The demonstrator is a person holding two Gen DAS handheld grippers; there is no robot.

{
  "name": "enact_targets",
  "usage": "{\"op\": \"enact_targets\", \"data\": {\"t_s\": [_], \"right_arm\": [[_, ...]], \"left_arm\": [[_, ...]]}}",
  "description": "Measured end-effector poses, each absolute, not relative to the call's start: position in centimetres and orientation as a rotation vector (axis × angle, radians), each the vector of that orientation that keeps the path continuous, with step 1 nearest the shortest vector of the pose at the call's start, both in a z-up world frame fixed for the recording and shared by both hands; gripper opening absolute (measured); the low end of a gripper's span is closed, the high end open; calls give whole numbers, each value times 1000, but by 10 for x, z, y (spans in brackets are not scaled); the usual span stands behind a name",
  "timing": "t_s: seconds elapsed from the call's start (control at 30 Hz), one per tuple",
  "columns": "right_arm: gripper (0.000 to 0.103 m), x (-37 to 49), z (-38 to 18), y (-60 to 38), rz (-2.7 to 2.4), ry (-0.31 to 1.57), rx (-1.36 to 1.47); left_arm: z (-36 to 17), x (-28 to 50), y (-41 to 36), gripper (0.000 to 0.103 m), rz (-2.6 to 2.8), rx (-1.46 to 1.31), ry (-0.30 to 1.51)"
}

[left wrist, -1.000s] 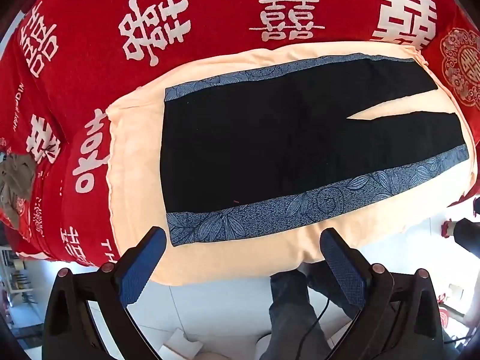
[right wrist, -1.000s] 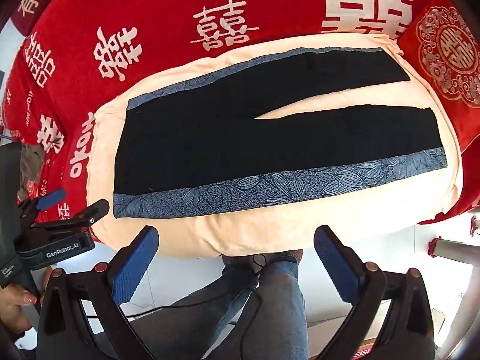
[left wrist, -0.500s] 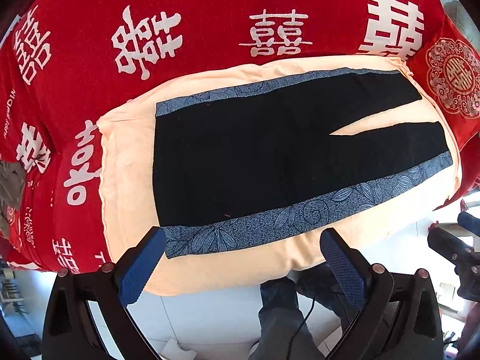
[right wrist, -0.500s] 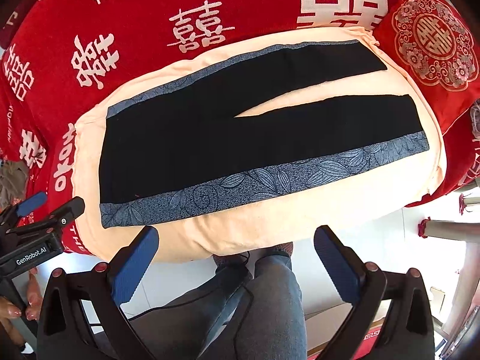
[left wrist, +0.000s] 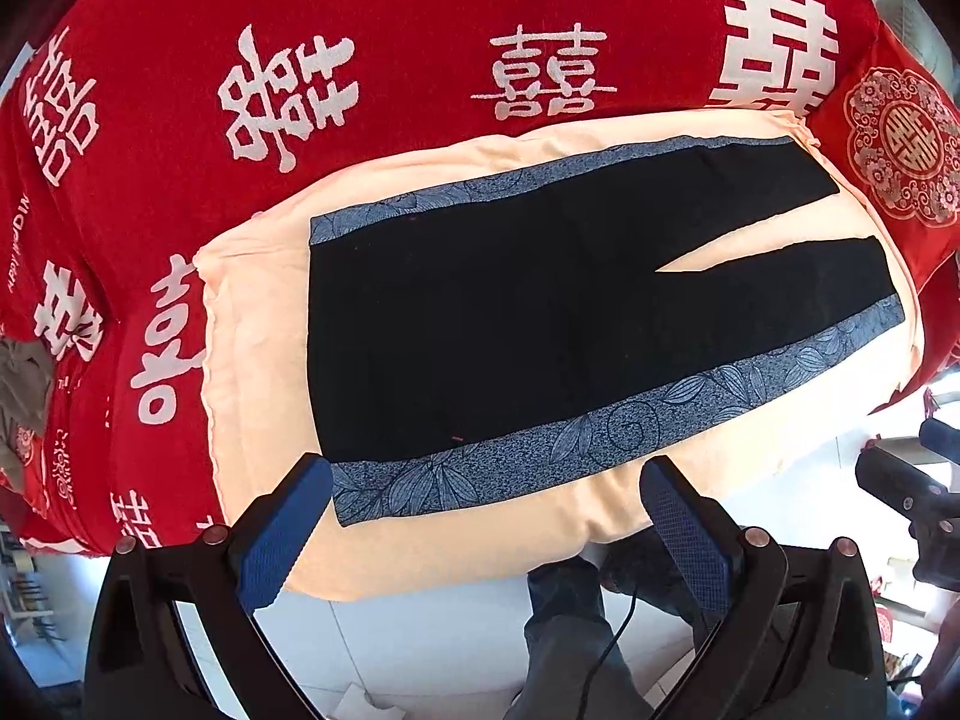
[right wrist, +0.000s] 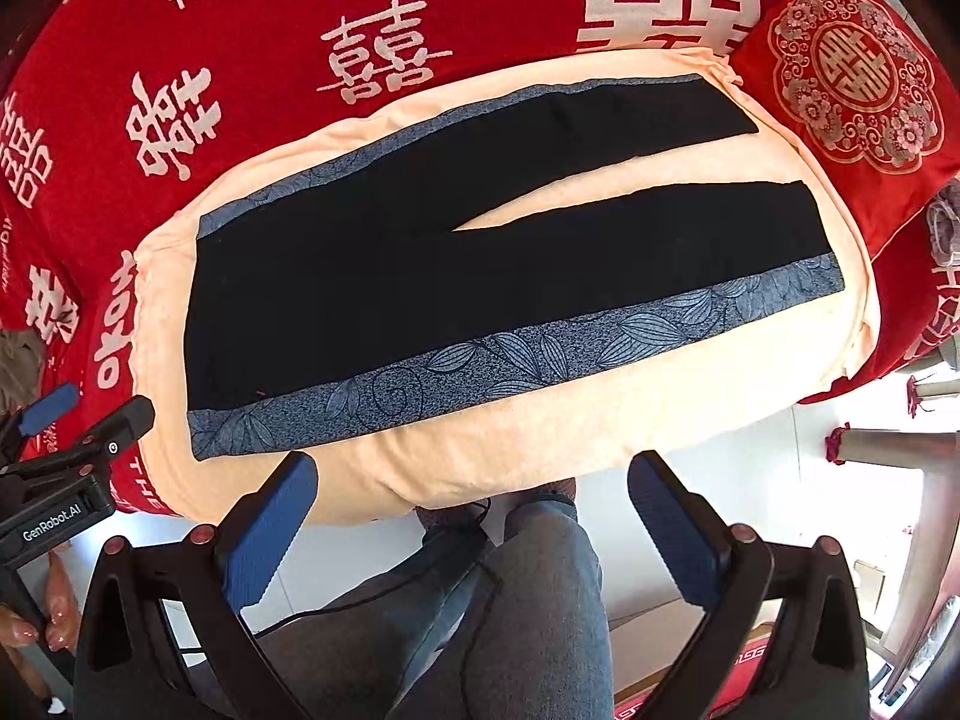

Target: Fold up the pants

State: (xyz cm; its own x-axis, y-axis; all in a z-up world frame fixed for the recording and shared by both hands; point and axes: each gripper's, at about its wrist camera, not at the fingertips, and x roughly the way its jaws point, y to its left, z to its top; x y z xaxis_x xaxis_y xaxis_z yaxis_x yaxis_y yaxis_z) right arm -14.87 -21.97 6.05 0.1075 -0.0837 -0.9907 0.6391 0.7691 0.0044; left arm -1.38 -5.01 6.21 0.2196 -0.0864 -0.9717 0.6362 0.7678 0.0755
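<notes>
Black pants (left wrist: 528, 312) with blue leaf-patterned side stripes lie flat on a cream cushion (left wrist: 252, 360), waistband to the left, legs spread apart to the right. They also show in the right wrist view (right wrist: 420, 276). My left gripper (left wrist: 486, 534) is open and empty, held above the cushion's near edge by the waist corner. My right gripper (right wrist: 474, 528) is open and empty, above the near edge further right. The left gripper also shows at the left of the right wrist view (right wrist: 72, 426).
The cushion (right wrist: 600, 426) lies on a red bedspread (left wrist: 420, 48) with white characters. A red embroidered pillow (right wrist: 852, 78) sits at the far right. The person's jeans-clad legs (right wrist: 528, 612) and white floor tiles (left wrist: 432, 648) are below the near edge.
Both grippers have drifted slightly, so the pants and cushion sit a little lower and left in view. Both stay open and empty. The pants have not moved.
</notes>
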Motion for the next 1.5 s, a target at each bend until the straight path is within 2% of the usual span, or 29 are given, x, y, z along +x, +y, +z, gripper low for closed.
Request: {"op": "enact_targets", "data": {"t_s": [1.5], "right_arm": [[103,-129,59,-210,-549,1410,399]], "left_arm": [[59,-2,-37,103,-502,477,1278]]}}
